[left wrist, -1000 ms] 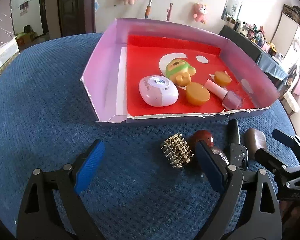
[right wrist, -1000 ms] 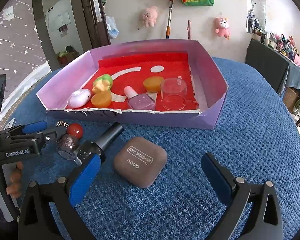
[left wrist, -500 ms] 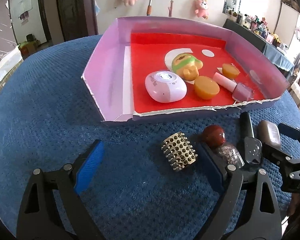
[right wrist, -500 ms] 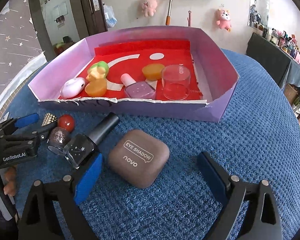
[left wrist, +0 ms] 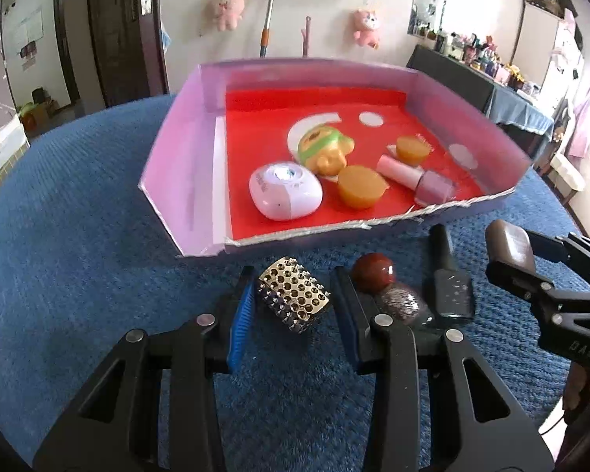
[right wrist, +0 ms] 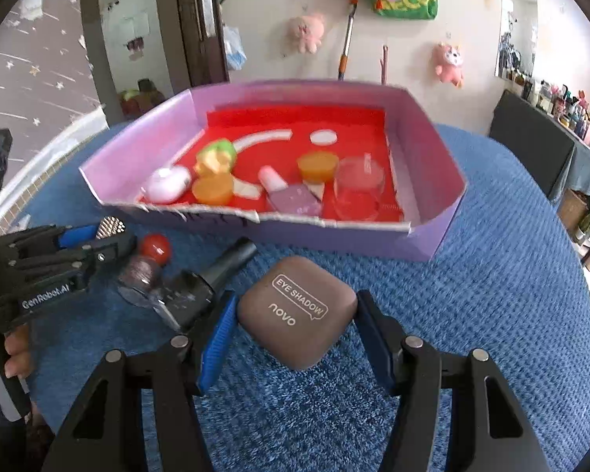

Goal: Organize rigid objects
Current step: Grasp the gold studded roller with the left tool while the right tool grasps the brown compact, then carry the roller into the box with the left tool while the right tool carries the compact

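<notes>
Left gripper (left wrist: 293, 306) is closing around the studded gold cuff (left wrist: 294, 299) on the blue tablecloth (left wrist: 78, 216): left pad touching or nearly touching, a thin gap showing at the right pad, so not clamped yet. Right gripper (right wrist: 291, 332) is closing on the brown eyeshadow case (right wrist: 297, 310), sitting near and right of the cuff; both pads look to be meeting its sides. Risk on the left: the cuff is a spiky open ring lying on its side, so pads pressing on studs could be slipping, or the ring rolling out as the jaws are squeezing. Risk on the right: the case has rounded corners and is sitting turned between the pads, so it could be twisting or popping forward on the lift. Crowding between them: a red-capped glitter bottle (left wrist: 389, 287) is lying just right of the left gripper's right finger, and a dark nail polish bottle (left wrist: 450, 291) is next to it, close enough to be getting nudged by either gripper. Farther off, the pink tray (right wrist: 169, 126) is already holding a white case, a toy figure, two orange pucks, a pink polish bottle and a clear cup, with its torn near wall standing in the path of both loads.
</notes>
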`<state>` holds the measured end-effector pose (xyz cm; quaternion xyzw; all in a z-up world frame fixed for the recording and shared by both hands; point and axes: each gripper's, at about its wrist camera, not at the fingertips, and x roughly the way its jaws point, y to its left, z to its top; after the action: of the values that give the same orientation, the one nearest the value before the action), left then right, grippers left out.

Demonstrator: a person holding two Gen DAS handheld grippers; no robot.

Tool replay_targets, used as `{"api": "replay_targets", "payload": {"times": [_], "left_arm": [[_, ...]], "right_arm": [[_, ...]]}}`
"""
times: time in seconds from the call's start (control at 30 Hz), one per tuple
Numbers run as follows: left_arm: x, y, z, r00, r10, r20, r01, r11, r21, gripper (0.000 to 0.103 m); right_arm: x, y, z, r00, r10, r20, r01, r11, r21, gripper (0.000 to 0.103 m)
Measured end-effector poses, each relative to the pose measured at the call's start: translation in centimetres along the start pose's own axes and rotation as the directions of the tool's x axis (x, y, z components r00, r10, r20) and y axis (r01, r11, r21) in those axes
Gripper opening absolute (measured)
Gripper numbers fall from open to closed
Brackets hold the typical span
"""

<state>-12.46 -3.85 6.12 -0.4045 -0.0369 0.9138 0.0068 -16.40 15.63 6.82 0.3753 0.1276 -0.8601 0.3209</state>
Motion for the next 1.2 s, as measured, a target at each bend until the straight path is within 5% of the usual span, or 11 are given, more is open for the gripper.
{"api": "replay_targets", "payload": {"times": [0.7, 0.97, 1.2], "left_arm": [[-2.4, -0.7, 0.4, 0.999, -0.026, 0.04, 0.025, 0.999, 0.019, 0.036], [-4.1, 0.2, 5.3, 0.998, -0.035, 0.053, 0.031, 0.997, 0.071, 0.036], [0.4, 1.1, 10.4, 0.995, -0.041, -0.092, 0.055, 0.987, 0.154, 0.036]], "right_arm": [[-1.8, 0.9, 0.6, 0.998, 0.042, 0.044, -0.041, 0.999, -0.017, 0.063], [-2.3, 0.6, 5.2, 0.987, 0.146, 0.067, -0.144, 0.989, -0.025, 0.063], [0.9, 0.9, 10.7, 0.98, 0.201, 0.011, -0.199, 0.976, -0.086, 0.063]]}}
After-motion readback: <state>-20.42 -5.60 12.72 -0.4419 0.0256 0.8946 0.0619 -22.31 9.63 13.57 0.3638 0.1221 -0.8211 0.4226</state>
